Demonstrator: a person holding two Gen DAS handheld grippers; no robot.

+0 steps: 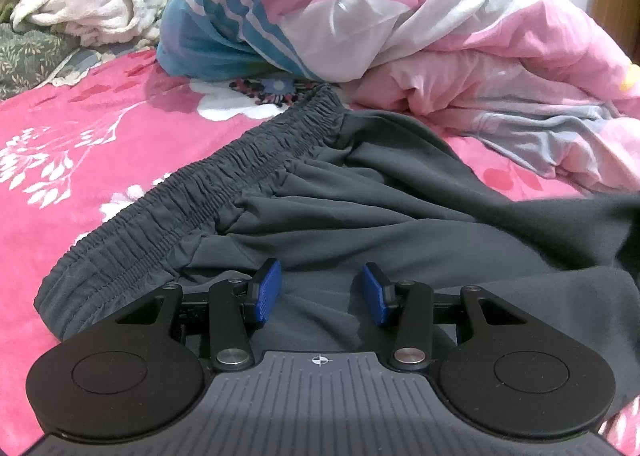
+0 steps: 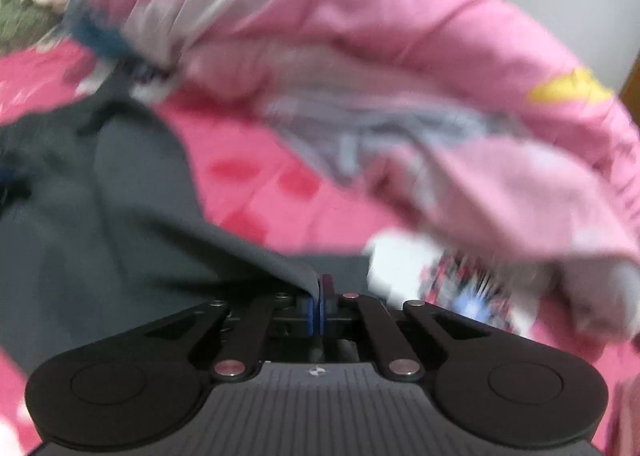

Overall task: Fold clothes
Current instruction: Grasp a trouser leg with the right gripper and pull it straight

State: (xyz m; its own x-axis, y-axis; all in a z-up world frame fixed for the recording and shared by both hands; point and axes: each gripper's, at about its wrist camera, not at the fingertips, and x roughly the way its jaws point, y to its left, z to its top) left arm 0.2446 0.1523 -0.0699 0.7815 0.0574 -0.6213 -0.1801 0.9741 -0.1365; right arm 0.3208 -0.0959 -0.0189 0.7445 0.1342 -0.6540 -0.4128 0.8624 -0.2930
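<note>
No words, numbers or brand names can be read in either view. The only sign is a small round crosshair mark (image 1: 319,360), a circle quartered by a cross, printed in white on the grey ribbed housing (image 1: 360,408) of the left device. A like mark (image 2: 315,371) sits at the same spot on the right device's housing (image 2: 360,408), too blurred to make out in detail. The printed bed cover (image 1: 100,128) carries only leaf and flower patterns.

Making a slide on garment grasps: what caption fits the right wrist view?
Right gripper shut on an edge of the dark grey trousers over a pink floral bedspread, a rumpled pink quilt behind.
</note>
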